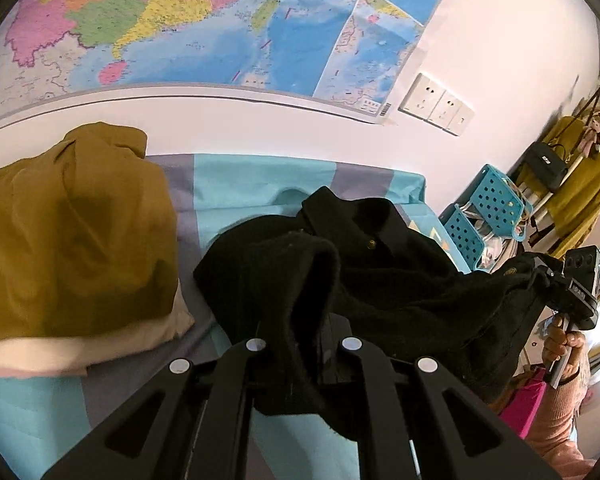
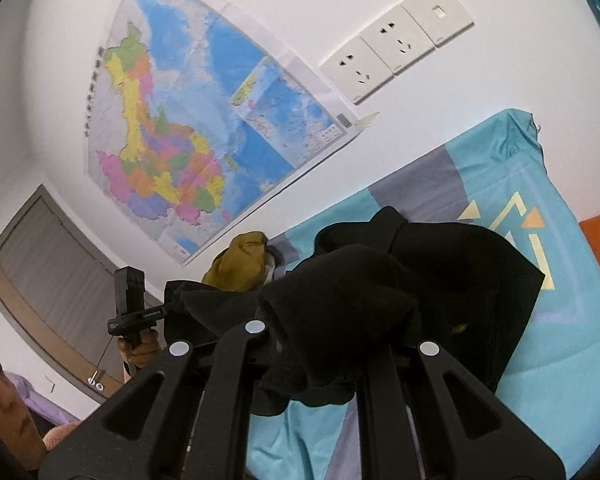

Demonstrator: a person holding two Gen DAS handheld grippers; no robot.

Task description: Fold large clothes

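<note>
Black coat [image 1: 380, 264] is held lifted above the bed [image 1: 228, 184], clamped by both grippers [image 1: 304, 344] [image 2: 332, 344]; spreading flat is needed next.

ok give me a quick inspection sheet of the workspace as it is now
surface: bed with a blue and grey cover, partly covered by clothes
job's things: black coat bunched, lifted at both ends
clutter: mustard garment heaped on a pillow; blue baskets past the bed
grippers: left tongs and right tongs each shut on coat fabric
cables: nothing seen
surroundings: wall map, sockets, hanging clothes
</note>
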